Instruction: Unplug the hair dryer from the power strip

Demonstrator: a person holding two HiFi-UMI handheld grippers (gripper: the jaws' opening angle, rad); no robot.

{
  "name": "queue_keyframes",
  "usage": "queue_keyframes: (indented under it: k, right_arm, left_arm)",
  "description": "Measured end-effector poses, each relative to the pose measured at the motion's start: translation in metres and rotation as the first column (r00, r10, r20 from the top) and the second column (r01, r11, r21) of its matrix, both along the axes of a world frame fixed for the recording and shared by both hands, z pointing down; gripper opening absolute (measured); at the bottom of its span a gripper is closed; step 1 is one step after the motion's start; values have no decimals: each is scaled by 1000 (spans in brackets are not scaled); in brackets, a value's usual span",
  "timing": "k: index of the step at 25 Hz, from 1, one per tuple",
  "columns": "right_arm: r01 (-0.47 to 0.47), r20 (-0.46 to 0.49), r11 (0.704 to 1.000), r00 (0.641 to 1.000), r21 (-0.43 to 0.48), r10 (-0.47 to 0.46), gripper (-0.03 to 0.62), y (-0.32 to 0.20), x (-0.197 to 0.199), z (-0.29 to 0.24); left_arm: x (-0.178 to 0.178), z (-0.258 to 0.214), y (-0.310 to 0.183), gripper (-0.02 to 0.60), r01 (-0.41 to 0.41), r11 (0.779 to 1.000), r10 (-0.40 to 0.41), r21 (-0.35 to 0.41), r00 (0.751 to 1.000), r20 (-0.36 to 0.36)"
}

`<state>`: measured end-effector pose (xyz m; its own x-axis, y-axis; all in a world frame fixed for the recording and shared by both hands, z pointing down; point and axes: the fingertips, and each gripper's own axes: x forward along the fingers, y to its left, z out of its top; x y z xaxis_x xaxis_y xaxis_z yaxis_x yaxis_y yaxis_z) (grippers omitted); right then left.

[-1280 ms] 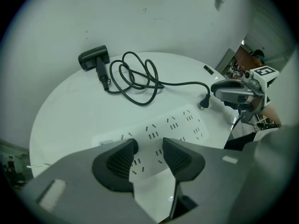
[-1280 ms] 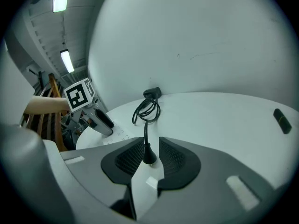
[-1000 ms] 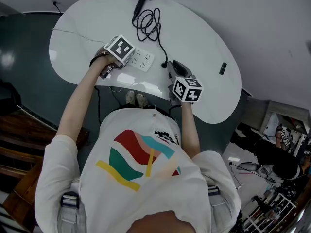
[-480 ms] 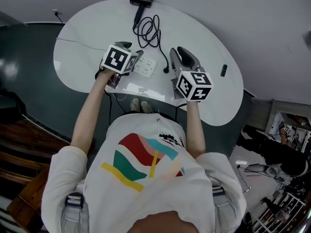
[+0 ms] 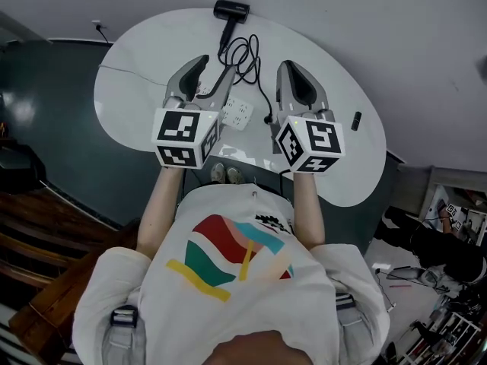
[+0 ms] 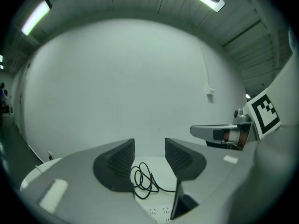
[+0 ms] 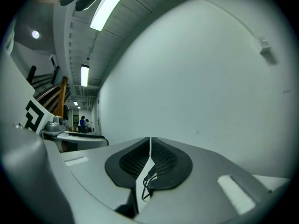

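Observation:
The black hair dryer (image 5: 230,10) lies at the far edge of the white oval table (image 5: 137,74). Its cord (image 5: 242,55) coils toward me, and the plug (image 5: 268,119) rests on the table just right of the white power strip (image 5: 236,114), apart from it. Both grippers hang high above the table, pointing level. My left gripper (image 5: 207,78) is open with nothing between its jaws, which are closing. In the left gripper view (image 6: 149,155) the cord (image 6: 144,181) and strip (image 6: 159,212) show far below. My right gripper (image 5: 293,78) (image 7: 150,153) is closing, pads nearly touching, empty.
A small black object (image 5: 356,120) lies near the table's right edge. A wall socket (image 5: 97,26) sits low on the wall at the left. Dark floor surrounds the table; wooden steps (image 5: 30,226) stand at the left and clutter (image 5: 449,226) at the lower right.
Both grippers have risen from beside the power strip to well above the table and tipped up to level. The right jaws have closed. The plug, strip and dryer stay put.

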<state>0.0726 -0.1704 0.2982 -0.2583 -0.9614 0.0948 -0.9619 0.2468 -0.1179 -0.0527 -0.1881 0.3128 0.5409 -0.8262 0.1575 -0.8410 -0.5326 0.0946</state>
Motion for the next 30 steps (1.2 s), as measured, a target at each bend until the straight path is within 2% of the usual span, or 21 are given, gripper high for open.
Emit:
queue_keyframes:
  k: [4,7,11,16,30]
  right_arm:
    - [70,-69,996,995,61,-66,29,11,-26,-17]
    - [158,-88,985,985,74,-151,50,20,-49,-19]
    - [201,-84,976,977,80,-194,63,27,-66,-17]
    - [231,-64,971,972,70,-226,67,33,-75,-10]
    - [235,-79,971,970,46,-231,46,37,-81,-3]
  left_arm:
    - [-20,-26,19,175,110,985,-104,131,993,-49]
    - [-30,-31,29,160,165,971,-157,170,986,-61]
    - [-34,-29,38,133,185,963,-183,197,983,-26]
    - [-32,-24,43,123,180,964,-185,194,983,8]
    - [-35,-24,49,112,191,962,-196,193,980,8]
